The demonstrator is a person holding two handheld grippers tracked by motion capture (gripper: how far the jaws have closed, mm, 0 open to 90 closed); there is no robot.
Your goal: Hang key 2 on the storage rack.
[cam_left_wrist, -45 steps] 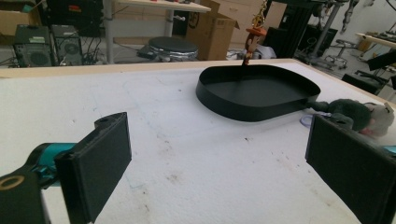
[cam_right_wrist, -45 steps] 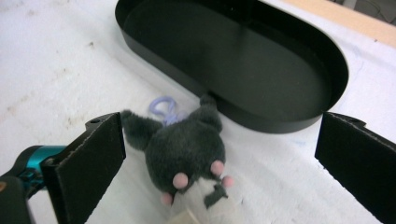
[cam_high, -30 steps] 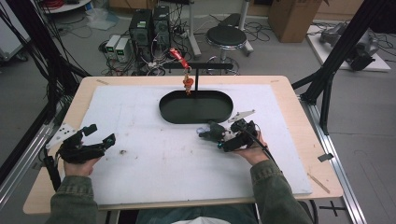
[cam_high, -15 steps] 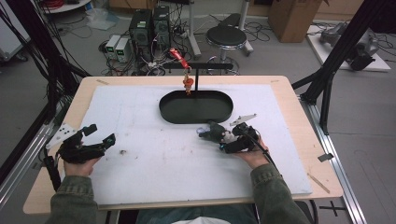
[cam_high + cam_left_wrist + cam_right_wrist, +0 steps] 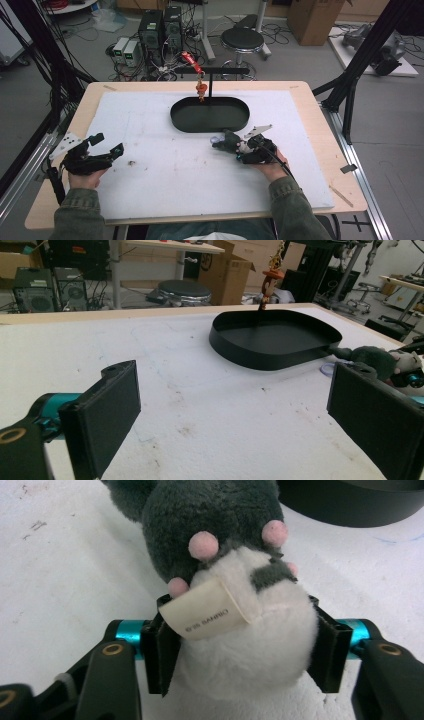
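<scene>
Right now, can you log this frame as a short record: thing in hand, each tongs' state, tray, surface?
thing: grey and white plush with pink spots and a paper tag, lying on the mat just in front of the tray
right tongs: jaws have just been closing, pads pressed on both sides of the plush's white part
left tongs: open, nothing between the jaws, low over the mat
tray: black, oval, nothing in it
surface: white mat on a wooden table
</scene>
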